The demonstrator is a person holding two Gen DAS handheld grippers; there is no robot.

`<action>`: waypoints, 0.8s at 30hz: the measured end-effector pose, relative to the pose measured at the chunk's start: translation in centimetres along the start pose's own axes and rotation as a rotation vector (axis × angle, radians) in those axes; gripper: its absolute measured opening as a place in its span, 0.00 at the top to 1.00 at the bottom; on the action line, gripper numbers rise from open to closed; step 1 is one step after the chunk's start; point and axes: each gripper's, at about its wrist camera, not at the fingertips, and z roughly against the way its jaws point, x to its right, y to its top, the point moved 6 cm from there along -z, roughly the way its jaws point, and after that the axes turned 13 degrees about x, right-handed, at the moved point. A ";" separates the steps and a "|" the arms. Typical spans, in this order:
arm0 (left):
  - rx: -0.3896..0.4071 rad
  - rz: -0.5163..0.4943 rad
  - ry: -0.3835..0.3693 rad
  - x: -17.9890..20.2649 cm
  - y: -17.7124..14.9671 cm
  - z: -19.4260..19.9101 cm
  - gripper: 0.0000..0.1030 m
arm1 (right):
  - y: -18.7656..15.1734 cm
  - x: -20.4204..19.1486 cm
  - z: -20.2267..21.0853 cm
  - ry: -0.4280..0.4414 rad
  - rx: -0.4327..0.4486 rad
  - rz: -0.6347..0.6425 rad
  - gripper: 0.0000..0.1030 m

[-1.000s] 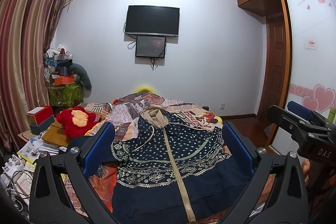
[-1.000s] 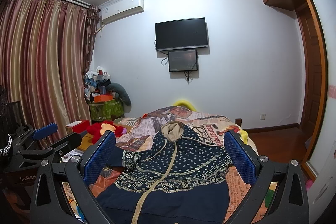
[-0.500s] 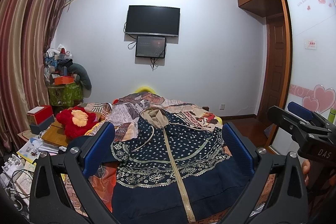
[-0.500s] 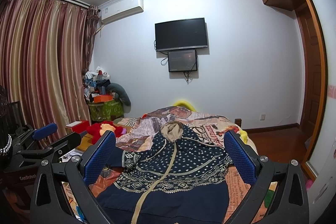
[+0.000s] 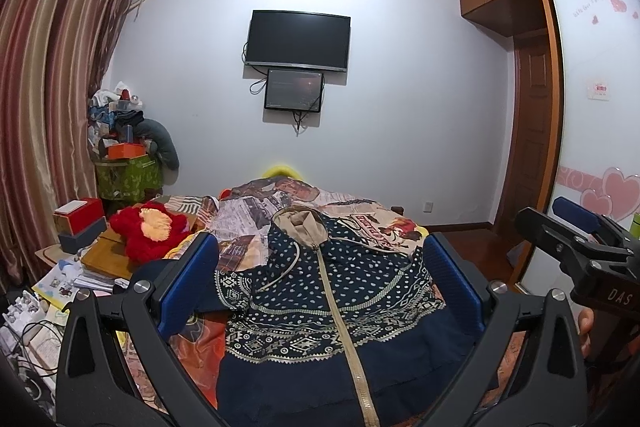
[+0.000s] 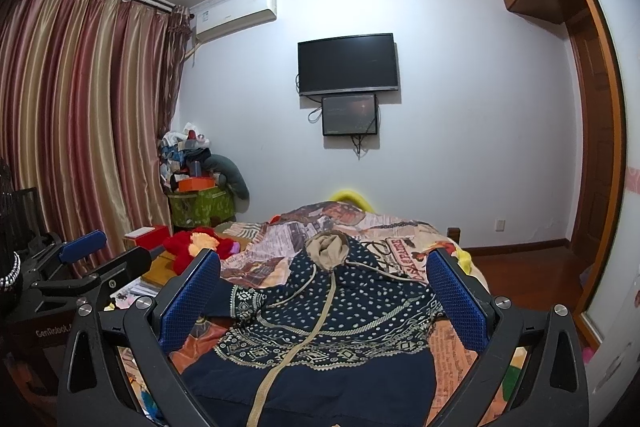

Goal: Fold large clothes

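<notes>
A navy hooded jacket [image 5: 344, 303] with white dots, patterned bands, a beige zip and a beige hood lies spread flat on the bed, hood toward the far wall. It also shows in the right wrist view [image 6: 332, 319]. My left gripper [image 5: 320, 287] is open and empty, held above the jacket's near end. My right gripper [image 6: 324, 295] is open and empty too, level with it. The right gripper shows at the right edge of the left wrist view [image 5: 580, 239]; the left gripper shows at the left of the right wrist view [image 6: 88, 255].
The bed has a printed quilt [image 5: 280, 195]. A red plush toy [image 5: 150, 231] lies at its left edge, by a side table with boxes and papers [image 5: 76, 223]. Striped curtains [image 6: 80, 115] hang left; a wardrobe and door [image 5: 536, 131] stand right.
</notes>
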 end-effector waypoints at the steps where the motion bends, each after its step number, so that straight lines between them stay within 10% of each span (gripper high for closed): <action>1: 0.002 -0.004 0.007 -0.2 0.0 -0.2 0.00 | 0.1 0.5 -0.6 0.001 -0.003 0.002 0.00; 14: -0.030 -0.068 0.153 -7.3 0.0 -7.4 0.00 | -1.4 1.3 -8.7 -0.009 -0.039 0.030 0.00; 24: -0.310 -0.022 0.367 -19.7 -7.1 -17.5 0.00 | -6.0 3.2 -22.5 -0.014 -0.214 0.076 0.00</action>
